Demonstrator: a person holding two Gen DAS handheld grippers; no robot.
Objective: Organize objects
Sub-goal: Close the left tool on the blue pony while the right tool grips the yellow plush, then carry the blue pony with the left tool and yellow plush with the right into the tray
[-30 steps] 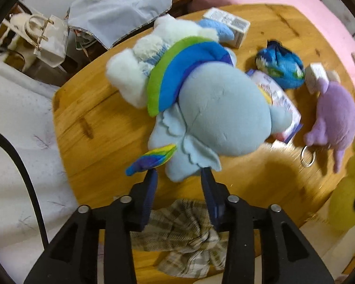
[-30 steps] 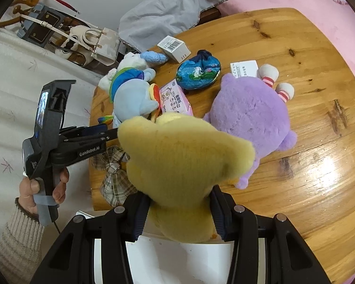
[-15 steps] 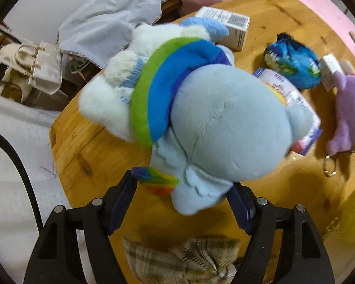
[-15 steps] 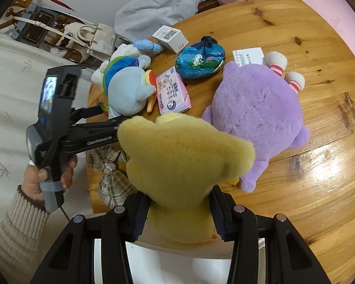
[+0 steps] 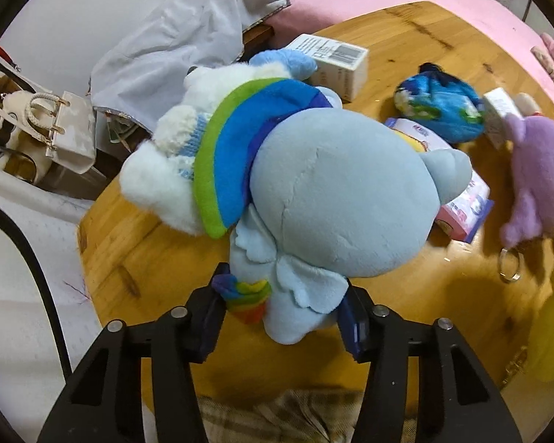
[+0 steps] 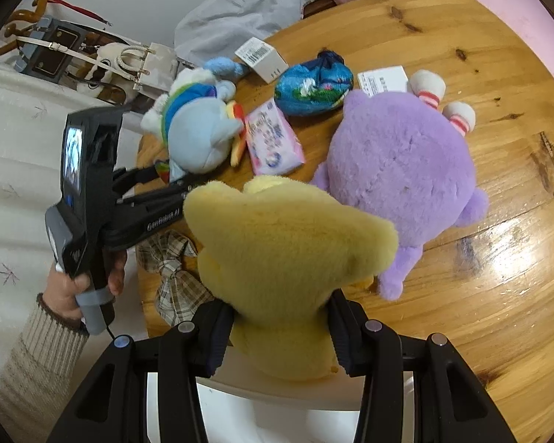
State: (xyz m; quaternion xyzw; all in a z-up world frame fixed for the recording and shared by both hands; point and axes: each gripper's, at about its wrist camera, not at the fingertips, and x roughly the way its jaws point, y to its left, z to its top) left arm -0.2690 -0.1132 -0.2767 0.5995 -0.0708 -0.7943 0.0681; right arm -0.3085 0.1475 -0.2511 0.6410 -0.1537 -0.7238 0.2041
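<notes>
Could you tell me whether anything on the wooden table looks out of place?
Yes: the plaid fabric bow droops over the round wooden table's near edge, partly off the top.

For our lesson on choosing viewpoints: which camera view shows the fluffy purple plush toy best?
The right wrist view: the fluffy purple plush toy lies there almost whole, on the round wooden table, only partly hidden by the yellow plush toy. The left wrist view catches just part of it at the right edge.
</notes>
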